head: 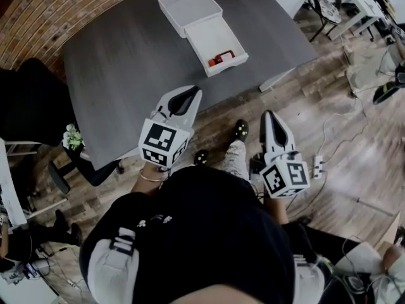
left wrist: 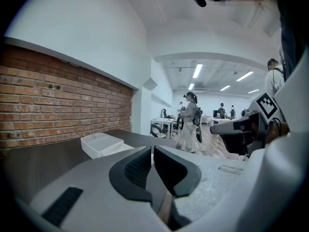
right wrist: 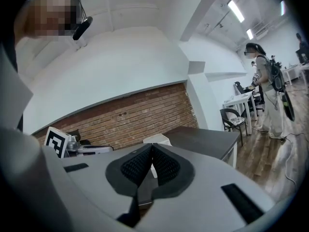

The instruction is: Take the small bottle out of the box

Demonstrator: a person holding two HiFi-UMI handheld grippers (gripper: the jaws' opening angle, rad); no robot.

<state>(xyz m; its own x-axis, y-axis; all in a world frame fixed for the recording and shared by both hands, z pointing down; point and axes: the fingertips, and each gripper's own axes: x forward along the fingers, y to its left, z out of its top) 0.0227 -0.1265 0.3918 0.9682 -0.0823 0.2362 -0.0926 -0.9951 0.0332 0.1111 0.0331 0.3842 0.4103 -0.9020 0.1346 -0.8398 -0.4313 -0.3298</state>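
You hold both the left gripper (head: 187, 97) and right gripper (head: 272, 120) closed and empty, short of the grey table (head: 126, 62) where the small red bottle (head: 221, 58) lies in the open white box (head: 215, 43).

The table (head: 120, 62) looks matt, dark grey and faintly wood-grained. The white box (head: 190, 8) looks smooth and matt; the brick wall (left wrist: 58, 105) is rough, the floor (head: 361, 138) wooden planks.

The small bottle (head: 221, 59) in the box (head: 209, 37) is too small to detail.
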